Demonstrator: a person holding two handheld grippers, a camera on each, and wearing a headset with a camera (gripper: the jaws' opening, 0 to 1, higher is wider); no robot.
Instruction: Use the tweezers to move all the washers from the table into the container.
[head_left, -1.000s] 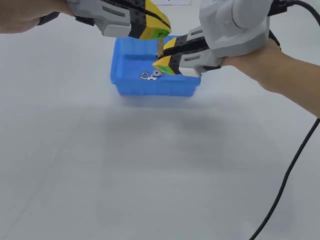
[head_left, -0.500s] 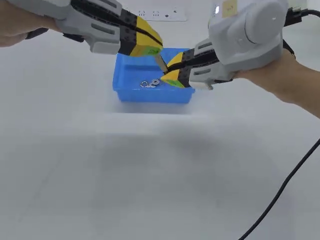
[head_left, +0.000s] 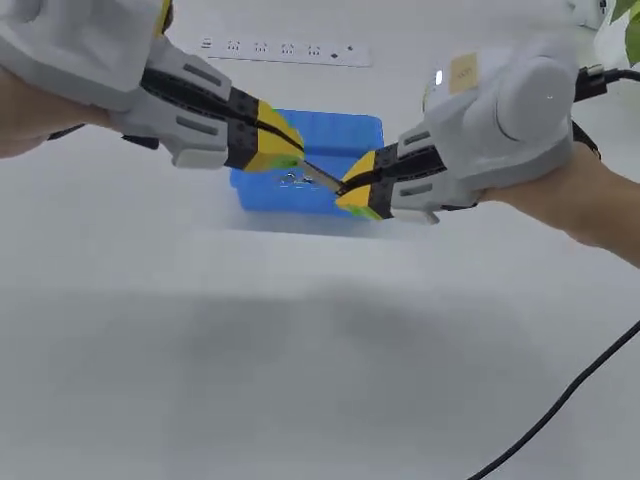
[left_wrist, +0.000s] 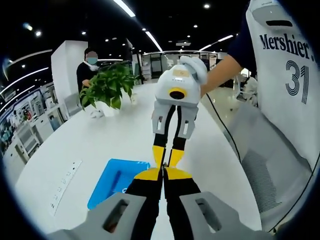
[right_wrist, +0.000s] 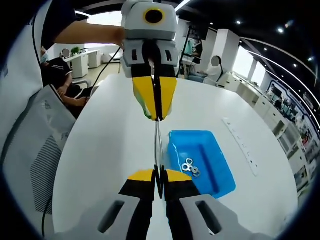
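A thin pair of metal tweezers (head_left: 322, 179) spans the gap between my two grippers, just above the near rim of the blue container (head_left: 340, 132). The left gripper (head_left: 293, 155) is shut on one end and the right gripper (head_left: 350, 190) is shut on the other. Several washers (head_left: 292, 180) lie inside the container, partly hidden behind the tweezers. In the right gripper view the tweezers (right_wrist: 158, 145) run from my right gripper (right_wrist: 159, 179) up to the left gripper (right_wrist: 157, 116), with the container (right_wrist: 210, 150) and washers (right_wrist: 190, 168) to the right. In the left gripper view the left gripper (left_wrist: 163, 172) meets the right gripper (left_wrist: 167, 159) beside the container (left_wrist: 111, 177).
A white power strip (head_left: 280, 48) lies beyond the container. A black cable (head_left: 570, 385) trails off the right gripper over the near right of the white table (head_left: 300, 380). A potted plant (left_wrist: 107, 87) and a standing person (left_wrist: 89, 65) are at the far end.
The tweezers stood nearly upright over the container; now they lie slanted between the grippers. Both grippers have come nearer and lower, to the container's front rim. The head camera has also shifted.
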